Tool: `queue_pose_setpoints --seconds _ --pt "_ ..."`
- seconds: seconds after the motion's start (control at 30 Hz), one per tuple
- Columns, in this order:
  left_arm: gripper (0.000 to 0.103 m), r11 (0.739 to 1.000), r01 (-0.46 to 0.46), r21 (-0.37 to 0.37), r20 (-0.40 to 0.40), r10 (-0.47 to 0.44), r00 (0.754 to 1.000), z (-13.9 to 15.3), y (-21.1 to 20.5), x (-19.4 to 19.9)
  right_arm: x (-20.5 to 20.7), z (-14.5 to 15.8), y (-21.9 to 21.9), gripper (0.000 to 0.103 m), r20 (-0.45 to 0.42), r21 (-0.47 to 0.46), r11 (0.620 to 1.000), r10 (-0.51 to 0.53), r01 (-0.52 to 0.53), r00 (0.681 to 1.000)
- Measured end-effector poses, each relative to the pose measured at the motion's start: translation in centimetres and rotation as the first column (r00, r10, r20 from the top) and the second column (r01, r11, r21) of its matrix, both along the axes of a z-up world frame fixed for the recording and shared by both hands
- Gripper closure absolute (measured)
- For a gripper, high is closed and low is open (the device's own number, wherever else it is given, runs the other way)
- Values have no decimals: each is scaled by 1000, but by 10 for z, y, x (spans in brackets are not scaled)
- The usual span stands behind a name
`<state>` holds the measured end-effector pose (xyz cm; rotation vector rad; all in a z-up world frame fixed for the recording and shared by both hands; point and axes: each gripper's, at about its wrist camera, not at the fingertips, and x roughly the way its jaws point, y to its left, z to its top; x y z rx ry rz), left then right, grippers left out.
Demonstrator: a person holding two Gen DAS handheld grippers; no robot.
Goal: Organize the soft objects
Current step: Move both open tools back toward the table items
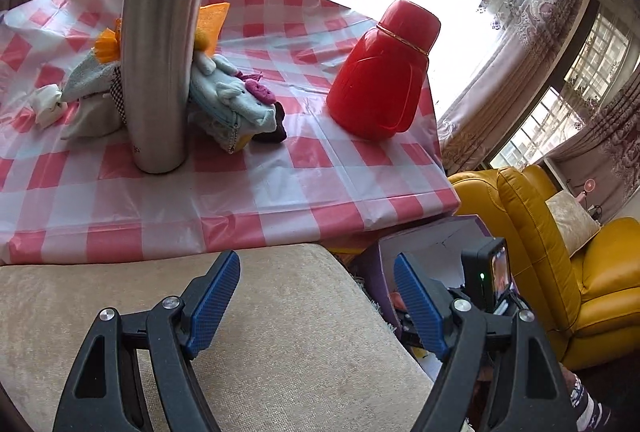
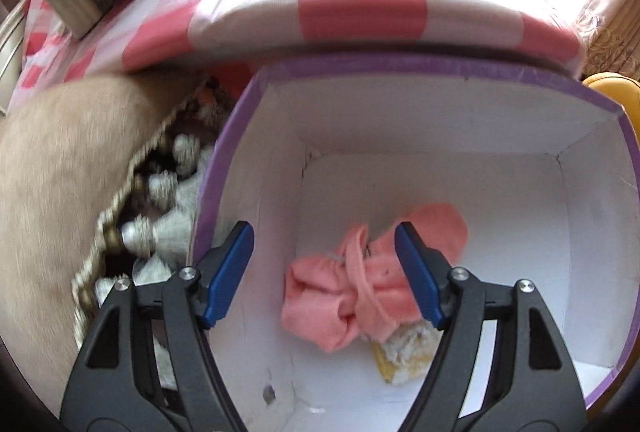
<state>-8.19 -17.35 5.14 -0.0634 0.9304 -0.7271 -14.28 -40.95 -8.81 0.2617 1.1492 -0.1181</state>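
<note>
R gripper (image 2: pixel 324 272) jaws apart, empty, over purple-rimmed white cardboard box (image 2: pixel 440 119); crumpled pink fabric garment (image 2: pixel 360 296) on box floor, maybe yellowish cloth beneath. L gripper (image 1: pixel 318 300) released, left of box.

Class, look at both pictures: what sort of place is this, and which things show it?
Probably a home living room: a yellow leather sofa beside floral lace curtains at large windows, and a table under a pink-and-white checked plastic cloth.
</note>
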Motion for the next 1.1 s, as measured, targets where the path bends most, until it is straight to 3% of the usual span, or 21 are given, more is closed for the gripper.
queue_pose_setpoints --seconds 0.2,0.3,0.43,0.6,0.77,0.9,1.1 --pt "23 1000 6 -15 8 -6 1000 2 3 0 36 2 16 35 16 -18 994 112 -112 994" --pt "23 1000 -11 -15 26 12 1000 6 8 1 34 5 14 35 26 -9 999 46 -46 999" --pt "23 998 -56 -13 56 57 997 10 20 4 31 10 -1 25 23 10 999 -40 40 999" --pt "23 991 -133 -30 119 135 984 18 49 13 6 45 17 23 126 -175 982 -46 68 991" --pt "22 979 -202 -30 162 205 965 26 78 25 -16 85 15 16 269 -243 963 -44 112 962" --pt "22 962 -268 -59 131 273 953 24 105 40 -15 111 40 14 352 -237 964 -34 124 935" --pt "22 945 -321 -65 120 327 937 21 132 56 2 127 78 14 386 -217 975 43 45 921"
